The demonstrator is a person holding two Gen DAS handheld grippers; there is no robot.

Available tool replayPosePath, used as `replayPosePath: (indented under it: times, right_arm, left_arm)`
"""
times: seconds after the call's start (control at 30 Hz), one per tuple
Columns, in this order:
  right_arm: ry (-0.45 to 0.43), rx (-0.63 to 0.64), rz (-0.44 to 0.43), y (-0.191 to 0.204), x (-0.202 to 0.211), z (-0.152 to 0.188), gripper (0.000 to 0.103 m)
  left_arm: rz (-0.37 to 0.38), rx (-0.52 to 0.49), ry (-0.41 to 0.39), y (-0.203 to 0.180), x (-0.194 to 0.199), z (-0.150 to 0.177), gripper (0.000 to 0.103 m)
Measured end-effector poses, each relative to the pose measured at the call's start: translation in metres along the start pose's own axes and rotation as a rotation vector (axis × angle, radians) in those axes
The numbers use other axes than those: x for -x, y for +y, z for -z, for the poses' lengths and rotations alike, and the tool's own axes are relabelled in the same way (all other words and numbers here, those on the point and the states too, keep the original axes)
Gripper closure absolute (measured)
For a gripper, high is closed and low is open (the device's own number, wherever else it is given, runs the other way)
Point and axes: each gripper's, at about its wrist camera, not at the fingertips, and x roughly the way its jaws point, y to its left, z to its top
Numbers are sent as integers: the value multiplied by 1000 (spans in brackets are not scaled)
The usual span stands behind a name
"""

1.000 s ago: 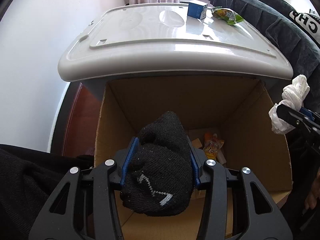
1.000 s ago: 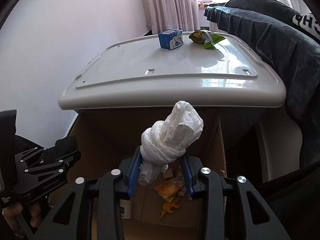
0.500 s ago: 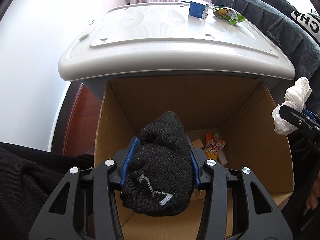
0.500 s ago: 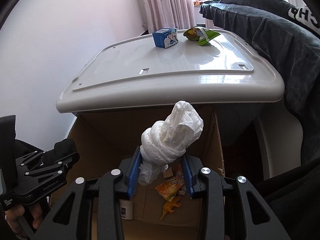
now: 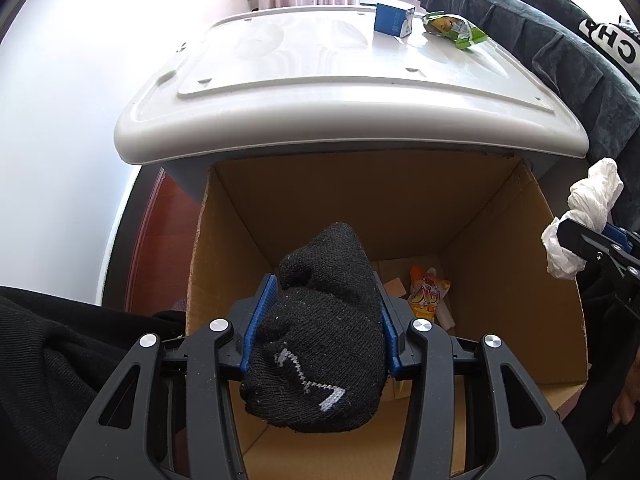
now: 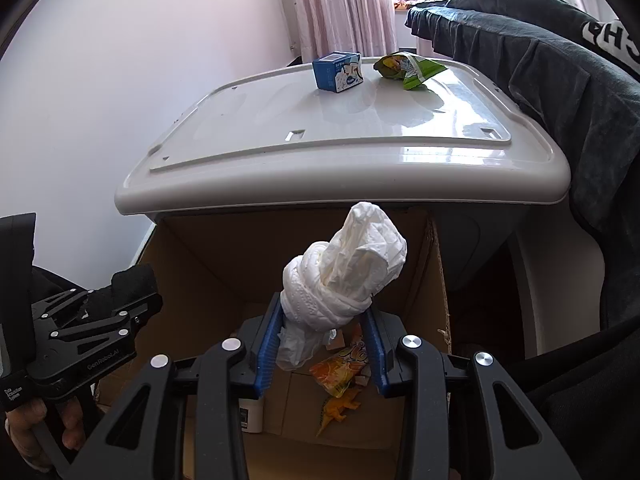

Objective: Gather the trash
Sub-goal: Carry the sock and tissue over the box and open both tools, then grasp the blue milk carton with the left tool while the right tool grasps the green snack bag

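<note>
The left gripper (image 5: 325, 312) is clamping a black sock (image 5: 320, 344) — the right gripper (image 6: 323, 344) is squeezing a white tissue wad (image 6: 344, 276) — both over the cardboard box (image 5: 520, 280) below them.

Both wrist views close, angled down into cardboard box (image 5: 500, 240) (shared), side by side.

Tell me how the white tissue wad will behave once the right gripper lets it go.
The tissue wad looks crumpled and light, so it would likely drop softly into the cardboard box. It may cling to the right gripper, whose pads squeeze it.
</note>
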Motion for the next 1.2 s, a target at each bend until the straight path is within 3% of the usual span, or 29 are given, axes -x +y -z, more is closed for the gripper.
replayPosePath:
  times: [0.37,0.43,0.47,0.53,0.63,0.87,0.97,1.2]
  right_arm:
    - [31,7,5,1,-5,1,62]
    - [46,6,27,2,-8,1,49]
    - [41,0,41,1,-8,1,38]
    - [18,-27,43,-4,-3,0,37]
    - [-3,-61,52,-10,1,0,37]
    - [-24,-93,66,-16,4,0,37]
    - [-37,-99,77,-17,7,0,26]
    - [-46,-106,78,-19,8,-1,25]
  left_arm:
    - [3,4,-2,1,1,0,57]
    - [-9,14,-6,2,1,-1,46]
    - [-7,24,0,3,1,-1,32]
    - [-1,43,15,6,-1,-1,22]
    - [17,44,43,6,-6,0,22]
    - [11,52,28,8,-5,1,22]
    - [19,73,29,12,-5,1,22]
    - [25,87,31,15,-6,0,22]
